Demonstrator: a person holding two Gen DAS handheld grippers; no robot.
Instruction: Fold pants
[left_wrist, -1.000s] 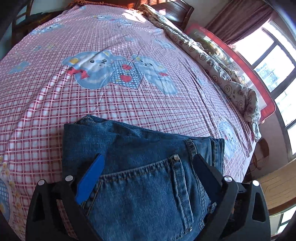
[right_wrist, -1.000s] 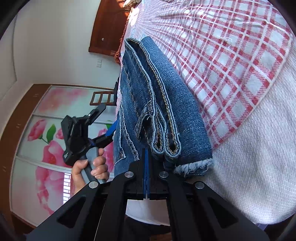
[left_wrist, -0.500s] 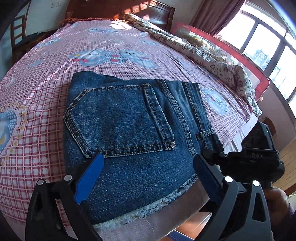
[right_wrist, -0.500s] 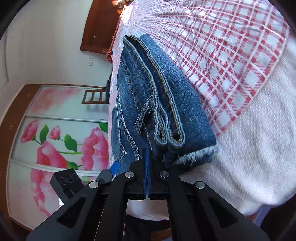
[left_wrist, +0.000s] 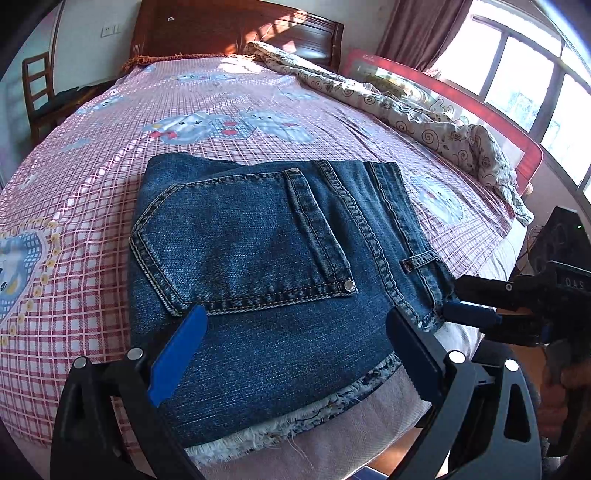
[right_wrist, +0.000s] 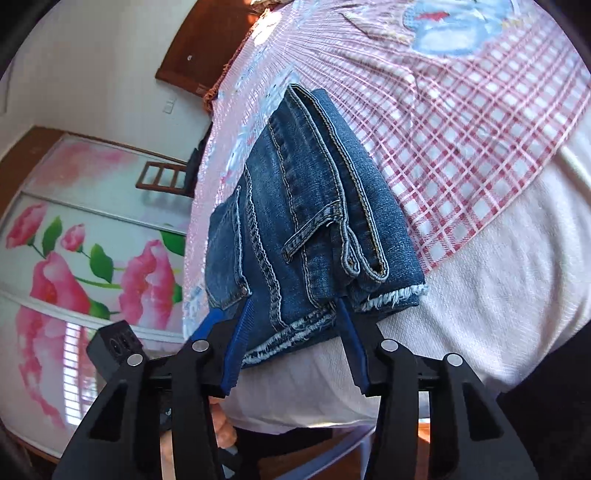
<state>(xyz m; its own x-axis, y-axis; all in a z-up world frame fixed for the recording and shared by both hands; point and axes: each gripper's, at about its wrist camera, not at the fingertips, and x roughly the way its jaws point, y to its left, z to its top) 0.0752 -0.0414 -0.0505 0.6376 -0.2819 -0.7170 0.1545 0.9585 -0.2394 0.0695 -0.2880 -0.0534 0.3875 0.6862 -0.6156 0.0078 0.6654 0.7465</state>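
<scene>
A: Where do the jeans lie?

B: Folded into a thick pad at the near edge of the bed, filling the middle of the left wrist view, back pocket up (frayed hem along the lower edge).

A: And the left gripper?

B: Its jaws stand wide over the denim, pads clear of it.

A: The right gripper?

B: Its jaws are opening at the stack's frayed corner, low in the centre of its own view; the denim edge sits between the blue pads, no longer pinched. It shows at the right edge of the left view too.
</scene>
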